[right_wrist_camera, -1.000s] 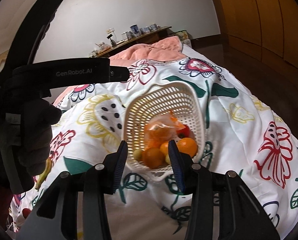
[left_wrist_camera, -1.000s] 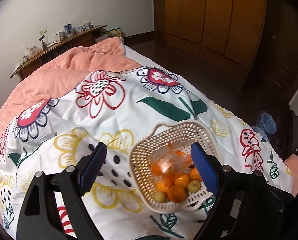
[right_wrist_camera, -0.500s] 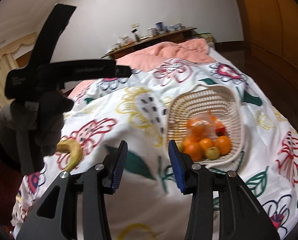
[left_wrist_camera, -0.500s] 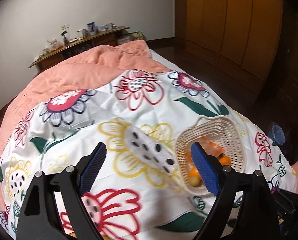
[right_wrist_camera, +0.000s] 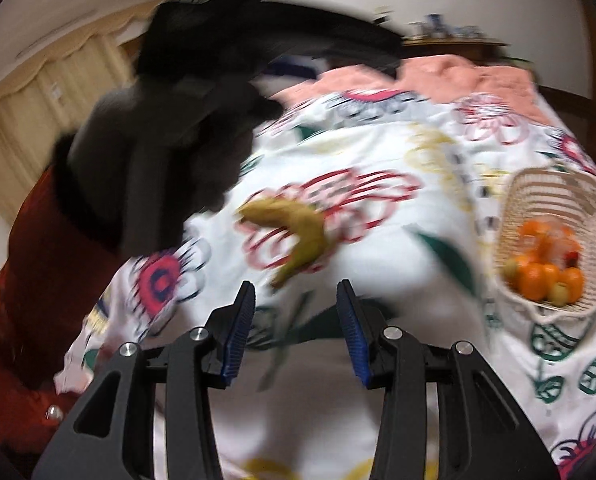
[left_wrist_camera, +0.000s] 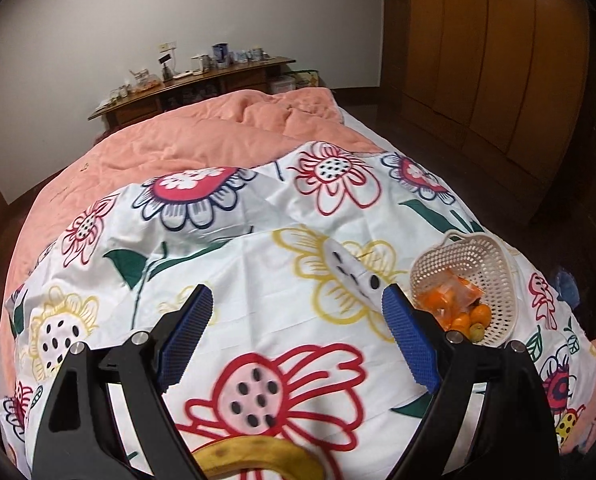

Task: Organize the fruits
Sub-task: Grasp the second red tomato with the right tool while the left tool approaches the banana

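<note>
A white lattice basket [left_wrist_camera: 494,248] lies on the flowered bedspread at the right, holding oranges [left_wrist_camera: 458,318], a small green fruit and a clear bag of fruit. My left gripper [left_wrist_camera: 295,300] is open wide over bare bedspread, left of the basket. A yellow banana [left_wrist_camera: 257,456] lies just below it at the frame's bottom edge. The right wrist view is blurred. There my right gripper [right_wrist_camera: 296,292] has a narrow gap with nothing in it, and the banana [right_wrist_camera: 293,228] lies just beyond its tips. The basket [right_wrist_camera: 554,176] sits at the far right.
A peach quilt [left_wrist_camera: 217,136] covers the bed's far half, with a cluttered wooden shelf [left_wrist_camera: 185,88] behind it and wardrobes [left_wrist_camera: 498,60] on the right. A dark gloved hand [right_wrist_camera: 157,152] and red sleeve [right_wrist_camera: 37,280] fill the right wrist view's left side.
Both views have swung left across the bed. The basket has slid from the middle to the right side. The banana has come into view under both grippers. Neither gripper's jaws changed.
</note>
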`<state>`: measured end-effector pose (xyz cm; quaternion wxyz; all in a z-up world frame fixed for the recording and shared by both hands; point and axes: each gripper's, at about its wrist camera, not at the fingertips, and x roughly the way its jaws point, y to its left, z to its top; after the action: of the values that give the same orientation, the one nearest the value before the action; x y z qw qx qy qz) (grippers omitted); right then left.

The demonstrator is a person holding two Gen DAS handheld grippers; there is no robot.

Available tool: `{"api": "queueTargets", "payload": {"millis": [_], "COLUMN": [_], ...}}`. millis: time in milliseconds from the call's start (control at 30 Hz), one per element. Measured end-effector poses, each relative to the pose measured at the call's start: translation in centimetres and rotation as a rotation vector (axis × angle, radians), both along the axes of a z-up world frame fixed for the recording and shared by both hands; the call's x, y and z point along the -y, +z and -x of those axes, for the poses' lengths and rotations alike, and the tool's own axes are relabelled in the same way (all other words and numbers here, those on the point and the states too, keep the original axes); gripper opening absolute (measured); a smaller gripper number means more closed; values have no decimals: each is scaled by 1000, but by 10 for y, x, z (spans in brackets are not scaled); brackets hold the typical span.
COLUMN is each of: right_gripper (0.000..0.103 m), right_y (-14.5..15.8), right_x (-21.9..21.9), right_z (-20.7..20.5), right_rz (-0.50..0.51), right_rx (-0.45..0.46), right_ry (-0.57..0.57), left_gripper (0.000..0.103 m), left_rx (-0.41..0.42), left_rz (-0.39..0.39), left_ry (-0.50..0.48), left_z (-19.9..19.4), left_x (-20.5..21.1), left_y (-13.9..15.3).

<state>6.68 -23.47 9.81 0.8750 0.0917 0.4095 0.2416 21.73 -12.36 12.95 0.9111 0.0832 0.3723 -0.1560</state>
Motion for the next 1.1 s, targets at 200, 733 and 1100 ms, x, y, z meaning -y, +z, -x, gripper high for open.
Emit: {"api": "queueTargets", "payload": {"millis": [200, 733, 1100], "right_gripper": [43, 36, 30], "right_y": [-6, -26, -23], "right_x": [-50, -84, -78], "right_z": [16, 16, 16], "right_rz": [43, 141, 123], "right_rx": [-18, -97, -84], "right_ry": [188, 253, 216], "left_gripper": [88, 89, 94], "left_rx": [10, 18, -53], "left_rz": [29, 48, 80], "left_ry": [34, 94, 166], "left_z": [4, 11, 11], "left_x": [-27, -75, -123], "left_y": [4, 5, -28]}}
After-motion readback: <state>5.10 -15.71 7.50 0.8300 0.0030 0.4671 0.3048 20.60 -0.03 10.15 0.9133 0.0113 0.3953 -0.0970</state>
